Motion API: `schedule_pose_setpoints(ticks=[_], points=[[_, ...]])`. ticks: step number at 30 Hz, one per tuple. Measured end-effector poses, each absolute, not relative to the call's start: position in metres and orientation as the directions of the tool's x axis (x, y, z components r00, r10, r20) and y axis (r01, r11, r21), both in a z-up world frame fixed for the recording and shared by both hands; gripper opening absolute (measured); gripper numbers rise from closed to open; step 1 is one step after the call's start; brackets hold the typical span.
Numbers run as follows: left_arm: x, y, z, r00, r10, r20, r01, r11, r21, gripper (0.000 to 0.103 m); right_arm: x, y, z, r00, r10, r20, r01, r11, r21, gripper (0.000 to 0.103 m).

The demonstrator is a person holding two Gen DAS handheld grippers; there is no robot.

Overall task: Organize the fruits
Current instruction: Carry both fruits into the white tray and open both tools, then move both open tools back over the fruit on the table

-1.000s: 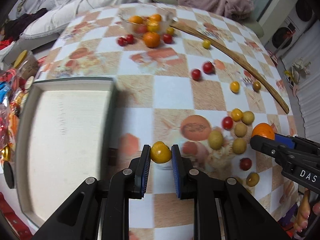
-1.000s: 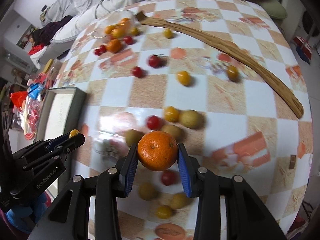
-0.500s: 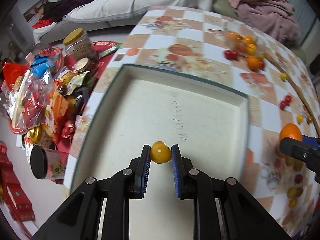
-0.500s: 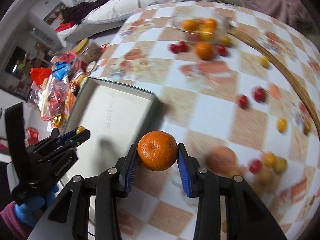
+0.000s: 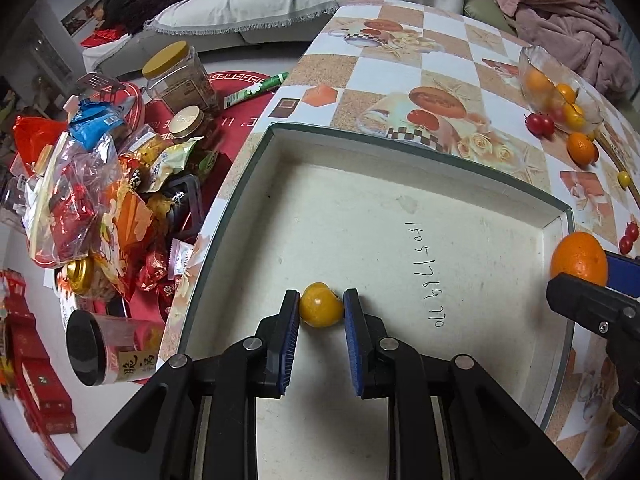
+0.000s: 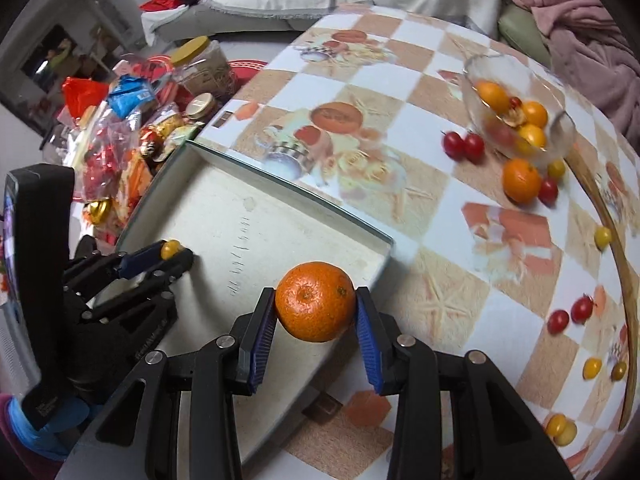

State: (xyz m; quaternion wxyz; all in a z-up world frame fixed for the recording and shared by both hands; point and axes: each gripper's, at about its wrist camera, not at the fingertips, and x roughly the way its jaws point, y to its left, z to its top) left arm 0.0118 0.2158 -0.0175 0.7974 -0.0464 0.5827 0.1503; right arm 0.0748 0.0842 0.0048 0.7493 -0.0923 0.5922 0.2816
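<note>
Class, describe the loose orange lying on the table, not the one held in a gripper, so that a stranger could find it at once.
Start at the clear glass bowl of fruit near the far edge of the checked table. Just outside its rim, on the side nearer the camera, lies a round orange mandarin. It is far bigger than the red cherry tomatoes and small yellow fruits beside it.

Even, soft indoor light; faint shadows under my left tool (image 5: pixel 321 306). Strong fisheye bending with dark corners. Right view shows motion blur across the table (image 6: pixel 500 248).
</note>
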Motion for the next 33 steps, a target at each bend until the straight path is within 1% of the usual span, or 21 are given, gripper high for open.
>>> schedule_pose_setpoints(ticks=[3, 6, 8, 9, 10, 11, 12, 14, 17, 18, 19, 20, 27, 33], points=[[0.011, 0.217, -0.017, 0.281, 0.183, -0.942, -0.282, 0.954, 0.102, 0.024, 0.074, 0.091, 0.007, 0.146, 0.318, -0.937, -0.551, 0.812, 0.190, 0.043], [0.010, 0.216, -0.017, 0.284, 0.190, -0.940, -0.281, 0.954, 0.108, 0.024, 0.077, 0.100, -0.008, 0.090, 0.306, -0.948, -0.558, 0.804, 0.206, 0.042], [0.010, 0.216, -0.018, 0.286, 0.190, -0.939, -0.280, 0.954, 0.108, 0.025, 0.078, 0.105, -0.018, 0.082, 0.269, -0.960, -0.568, 0.804, 0.176, 0.042], [0.010, 0.216, -0.018, 0.287, 0.191, -0.939, -0.276, 0.955, 0.109, 0.027, 0.078, 0.106, -0.021, 0.076, 0.261, -0.963, -0.572, 0.802, 0.172, 0.042], [0.009, 0.216, -0.018, 0.287, 0.198, -0.937, -0.275, 0.954, 0.117, 0.051, 0.079, 0.108, -0.025, 0.060, 0.257, -0.964, -0.577, 0.797, 0.177, 0.042], [0.008, 0.216, -0.017, 0.288, 0.209, -0.935, -0.276, 0.953, 0.128, 0.071, 0.079, 0.110, -0.028, 0.050, 0.251, -0.967, -0.583, 0.793, 0.176, 0.042], [0.006, 0.217, -0.016, 0.287, 0.250, -0.925, -0.292, 0.942, 0.164, 0.080, 0.079, 0.111, -0.030, 0.047, 0.245, -0.968, -0.590, 0.789, 0.171, 0.043], [0.001, 0.220, -0.016, 0.305, 0.233, -0.923, -0.295, 0.945, 0.140, 0.080, 0.080, 0.112, -0.030, 0.043, 0.248, -0.968, -0.598, 0.782, 0.174, 0.046], [-0.004, 0.221, -0.020, 0.283, 0.227, -0.932, -0.287, 0.947, 0.144, 0.080, 0.080, 0.112, -0.025, 0.052, 0.271, -0.961, -0.599, 0.779, 0.187, 0.058], [-0.005, 0.221, -0.019, 0.282, 0.230, -0.932, -0.284, 0.947, 0.147, 0.080, 0.079, 0.111, -0.020, 0.064, 0.288, -0.955, -0.599, 0.777, 0.194, 0.070], [-0.006, 0.219, -0.018, 0.283, 0.231, -0.931, -0.281, 0.948, 0.149, 0.080, 0.077, 0.108, -0.011, 0.083, 0.316, -0.945, -0.596, 0.775, 0.207, 0.084], [-0.007, 0.218, -0.018, 0.283, 0.230, -0.931, -0.279, 0.949, 0.150, 0.080, 0.076, 0.105, -0.004, 0.102, 0.336, -0.936, -0.592, 0.777, 0.214, 0.086], [-0.009, 0.192, -0.004, 0.292, 0.194, -0.937, -0.234, 0.964, 0.127, 0.080, 0.064, 0.062, 0.022, 0.181, 0.356, -0.917, -0.503, 0.835, 0.225, 0.086], [-0.006, 0.136, 0.013, 0.323, 0.121, -0.939, -0.115, 0.989, 0.088, 0.080, 0.051, -0.021, 0.022, 0.217, 0.294, -0.931, -0.362, 0.910, 0.203, 0.086]])
